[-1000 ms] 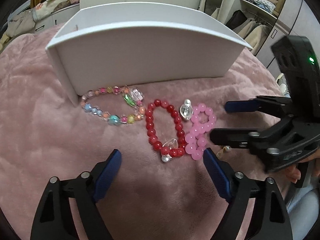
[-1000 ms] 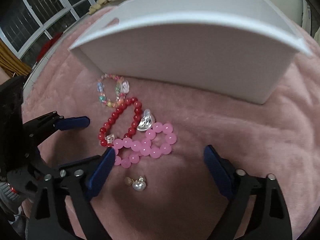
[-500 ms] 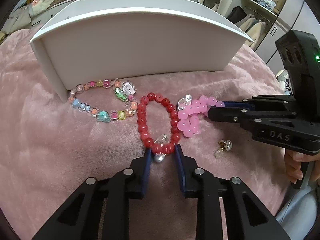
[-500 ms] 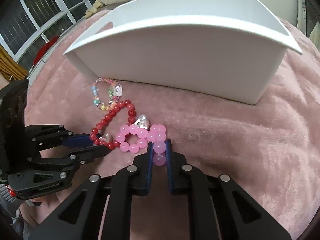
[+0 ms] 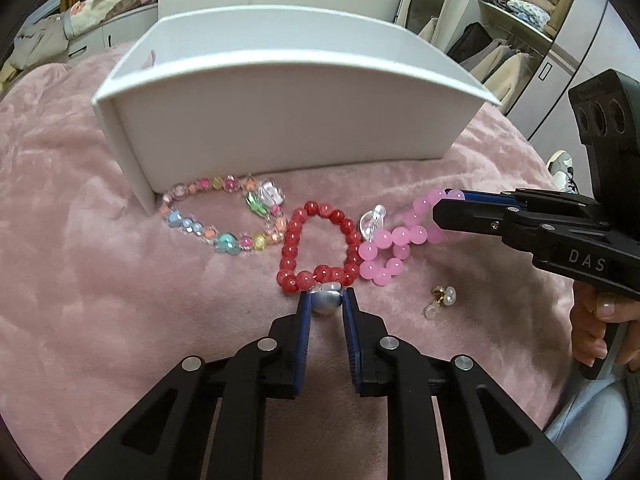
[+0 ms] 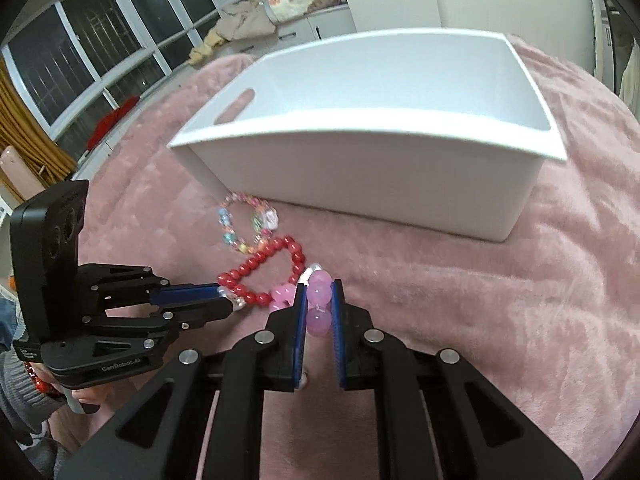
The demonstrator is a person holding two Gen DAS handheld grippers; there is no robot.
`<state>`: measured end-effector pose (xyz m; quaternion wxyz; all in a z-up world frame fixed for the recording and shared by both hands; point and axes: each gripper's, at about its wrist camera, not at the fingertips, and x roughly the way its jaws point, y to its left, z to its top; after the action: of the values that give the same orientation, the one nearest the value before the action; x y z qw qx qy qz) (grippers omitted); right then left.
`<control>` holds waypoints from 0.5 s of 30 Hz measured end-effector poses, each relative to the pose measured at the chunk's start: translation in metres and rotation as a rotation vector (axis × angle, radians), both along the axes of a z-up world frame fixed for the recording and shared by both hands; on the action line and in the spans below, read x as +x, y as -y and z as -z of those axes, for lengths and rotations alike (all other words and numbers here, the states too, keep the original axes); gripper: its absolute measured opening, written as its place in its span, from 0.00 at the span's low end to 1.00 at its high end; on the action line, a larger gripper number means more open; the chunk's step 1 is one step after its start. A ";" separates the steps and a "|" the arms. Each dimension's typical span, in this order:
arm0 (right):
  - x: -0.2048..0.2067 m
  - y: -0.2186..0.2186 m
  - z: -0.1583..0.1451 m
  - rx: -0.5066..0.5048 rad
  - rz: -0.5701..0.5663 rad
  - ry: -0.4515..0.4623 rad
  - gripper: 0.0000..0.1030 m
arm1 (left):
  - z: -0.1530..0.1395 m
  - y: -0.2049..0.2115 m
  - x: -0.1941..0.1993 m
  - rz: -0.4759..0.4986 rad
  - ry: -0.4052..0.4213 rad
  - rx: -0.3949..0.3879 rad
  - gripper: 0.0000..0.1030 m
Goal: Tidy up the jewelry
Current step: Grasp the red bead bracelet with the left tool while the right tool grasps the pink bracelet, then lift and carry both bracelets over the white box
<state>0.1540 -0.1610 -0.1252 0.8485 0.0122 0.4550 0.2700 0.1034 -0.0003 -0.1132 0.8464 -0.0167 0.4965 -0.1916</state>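
My left gripper (image 5: 326, 300) is shut on the silver heart charm of the red bead bracelet (image 5: 318, 252), which hangs just above the pink blanket. My right gripper (image 6: 319, 296) is shut on the pink bead bracelet (image 6: 318, 308); it also shows in the left wrist view (image 5: 392, 240), lifted at its right end. A multicoloured bead bracelet (image 5: 224, 216) lies by the white box's corner. The white open box (image 6: 372, 160) stands behind the bracelets. A small pearl earring (image 5: 442, 300) lies on the blanket right of the pink beads.
The pink plush blanket (image 5: 100, 300) covers the whole surface. The box has a slot handle (image 6: 236, 106) in its left wall. Windows, a wardrobe and piled clothes are in the background.
Both grippers have closed, the left on the red bracelet's charm, the right on the pink beads. Both have since begun lifting their bracelets, and the views have risen toward the box.
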 end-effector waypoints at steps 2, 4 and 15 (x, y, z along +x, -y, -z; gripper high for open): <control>-0.002 -0.001 -0.007 0.032 -0.003 0.026 0.12 | -0.006 -0.003 0.000 -0.005 0.013 -0.008 0.19; -0.005 0.001 -0.014 0.063 -0.007 0.052 0.12 | -0.012 -0.006 0.000 -0.011 0.022 -0.019 0.15; -0.006 0.004 -0.025 0.091 0.003 0.088 0.12 | -0.023 -0.012 0.000 -0.003 0.017 -0.020 0.11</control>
<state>0.1483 -0.1646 -0.1006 0.8667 0.0396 0.4045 0.2891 0.1030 0.0113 -0.0905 0.8506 -0.0241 0.4875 -0.1955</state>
